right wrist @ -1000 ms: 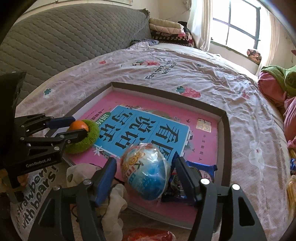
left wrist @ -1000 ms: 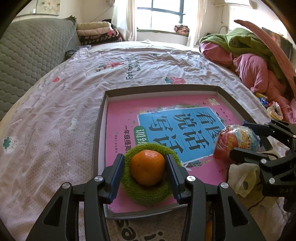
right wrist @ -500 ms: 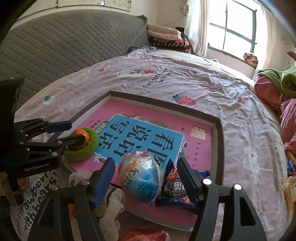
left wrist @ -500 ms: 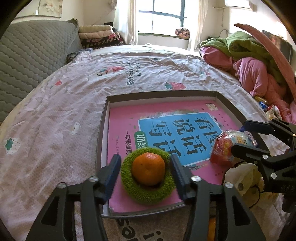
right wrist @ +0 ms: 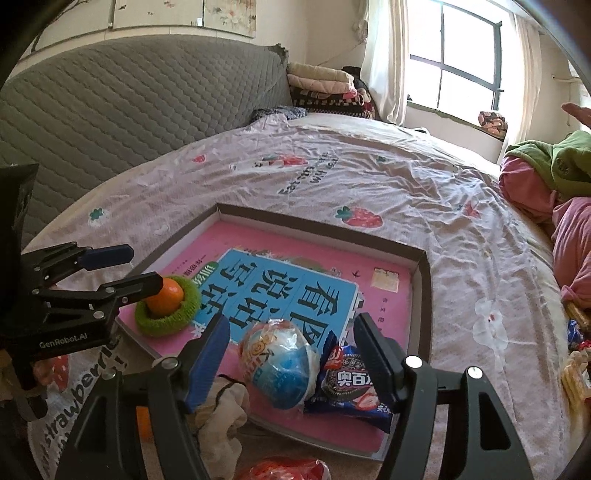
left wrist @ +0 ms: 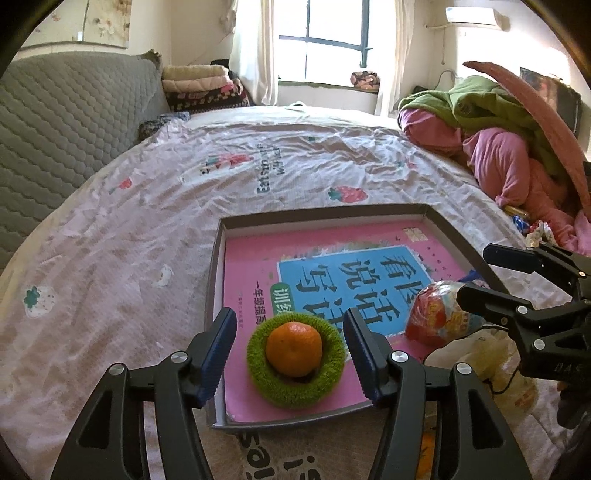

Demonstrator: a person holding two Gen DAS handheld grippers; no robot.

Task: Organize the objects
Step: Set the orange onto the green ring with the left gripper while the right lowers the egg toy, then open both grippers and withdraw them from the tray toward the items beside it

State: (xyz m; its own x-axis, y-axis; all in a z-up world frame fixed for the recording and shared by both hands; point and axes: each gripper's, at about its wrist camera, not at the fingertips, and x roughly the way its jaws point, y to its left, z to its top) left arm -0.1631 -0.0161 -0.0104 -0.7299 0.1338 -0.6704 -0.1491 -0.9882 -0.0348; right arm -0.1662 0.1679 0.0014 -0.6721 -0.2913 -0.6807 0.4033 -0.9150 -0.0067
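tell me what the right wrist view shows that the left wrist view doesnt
Only the right wrist view: the blue cookie packet in the tray beside the wrapped egg toy, and a red wrapper at the bottom edge.
Only the left wrist view: the air conditioner on the wall.
Both: the tray holding the pink book, and the orange sitting in the green ring, with both grippers open.
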